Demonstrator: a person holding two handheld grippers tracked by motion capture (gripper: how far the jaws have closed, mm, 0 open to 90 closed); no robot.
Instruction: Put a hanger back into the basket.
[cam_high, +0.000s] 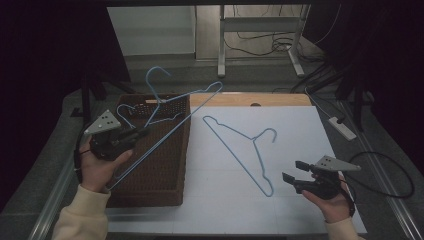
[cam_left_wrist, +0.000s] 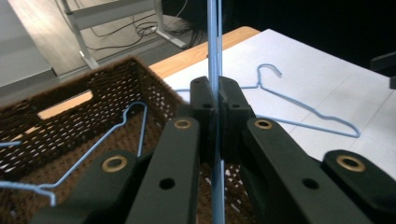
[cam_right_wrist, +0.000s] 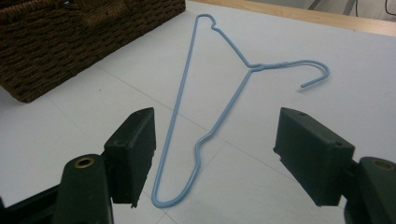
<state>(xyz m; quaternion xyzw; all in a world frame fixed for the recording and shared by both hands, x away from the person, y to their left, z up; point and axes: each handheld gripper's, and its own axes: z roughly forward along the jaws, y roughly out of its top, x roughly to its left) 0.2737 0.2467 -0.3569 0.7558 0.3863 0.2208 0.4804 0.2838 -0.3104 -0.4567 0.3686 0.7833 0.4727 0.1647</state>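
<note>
Left gripper, centre left: jaws clamped on blue wire hanger raised over brown wicker basket. Basket holds one more blue hanger. Right gripper, lower right: jaws apart, empty, near third hanger lying on white sheet.

Dim, bluish pictures, darkening toward the high view's side edges.

Blurring the near black jaws in both gripper views, keeping the white table top sharp; casting only faint, soft shadows; showing no glare.
</note>
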